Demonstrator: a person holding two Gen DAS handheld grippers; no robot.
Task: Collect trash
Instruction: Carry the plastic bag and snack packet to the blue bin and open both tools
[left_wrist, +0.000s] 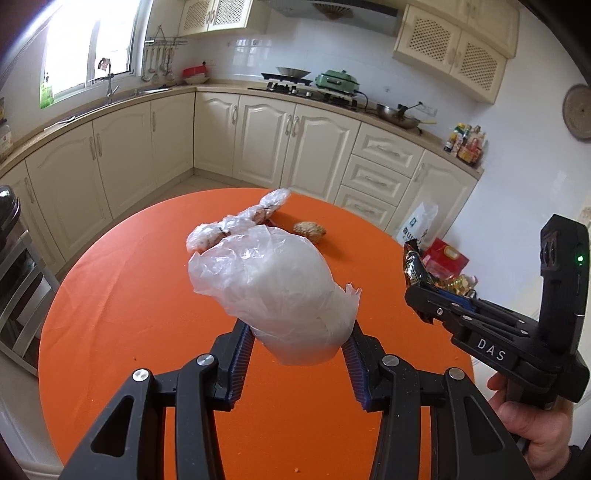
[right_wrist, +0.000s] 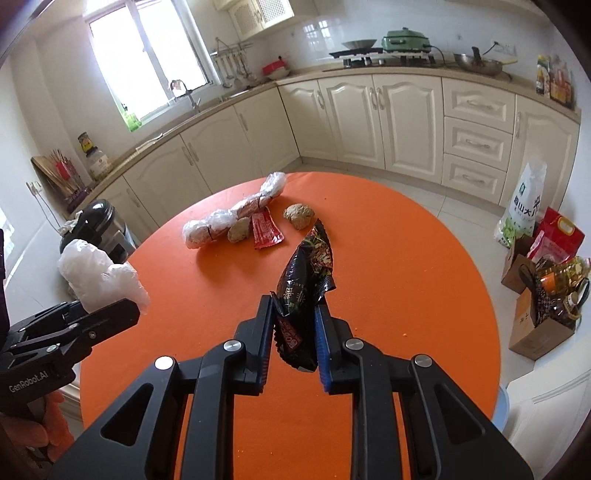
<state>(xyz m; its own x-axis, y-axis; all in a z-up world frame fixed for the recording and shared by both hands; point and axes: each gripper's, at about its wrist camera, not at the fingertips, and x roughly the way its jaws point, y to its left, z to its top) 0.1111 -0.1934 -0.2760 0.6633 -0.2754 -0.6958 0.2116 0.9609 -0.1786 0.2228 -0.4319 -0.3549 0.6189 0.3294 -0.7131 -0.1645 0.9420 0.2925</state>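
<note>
While the left gripper (left_wrist: 297, 332) clamps a crumpled white plastic bag (left_wrist: 273, 288) and the right gripper (right_wrist: 295, 332) pinches a black snack wrapper (right_wrist: 308, 273) above the orange table (right_wrist: 406, 258), a red packet (right_wrist: 266, 230), two brown lumps and a wrapped roll (right_wrist: 232, 214) remain at the table's far side.

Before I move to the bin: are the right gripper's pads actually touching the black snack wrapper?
Touching. The right wrist view shows the right gripper closed on the black snack wrapper, both pads pressing its crumpled lower end above the orange table.

Orange table (right_wrist: 406, 258) bears wrapped roll (right_wrist: 232, 218), red sachet (right_wrist: 266, 232), lumps (right_wrist: 298, 216)
</note>
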